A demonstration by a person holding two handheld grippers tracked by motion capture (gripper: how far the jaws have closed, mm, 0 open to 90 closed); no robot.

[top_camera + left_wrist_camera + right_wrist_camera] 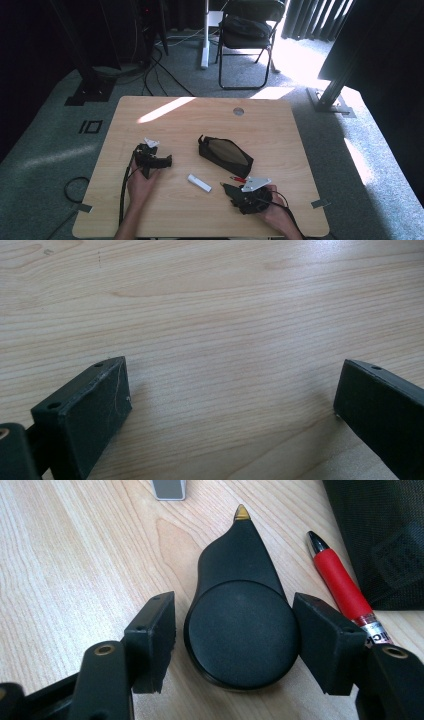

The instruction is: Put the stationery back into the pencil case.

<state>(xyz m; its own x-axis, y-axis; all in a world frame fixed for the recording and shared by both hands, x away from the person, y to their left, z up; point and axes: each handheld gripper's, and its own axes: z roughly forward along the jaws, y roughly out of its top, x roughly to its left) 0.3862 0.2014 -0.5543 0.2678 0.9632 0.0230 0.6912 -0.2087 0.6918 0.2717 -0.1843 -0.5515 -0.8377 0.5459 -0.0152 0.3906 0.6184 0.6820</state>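
A black teardrop-shaped object (240,615) with a small gold tip lies flat on the wooden table (280,135). My right gripper (235,635) has one jaw on each side of its round body, and the pads press on it. Just to its right in the right gripper view lies a red pen (342,582), and beyond the pen a black mesh pouch (380,535). In the high view, the right gripper (226,188) sits at the table's near right, below the pouch (225,155). My left gripper (232,400) stands open over bare wood at the near left (167,161).
A small white stick-shaped item (199,183) lies between the two grippers, and its end shows ahead of the right gripper (169,489). A round grommet (238,111) sits near the table's far edge. A folding chair (247,30) and cables stand on the floor beyond.
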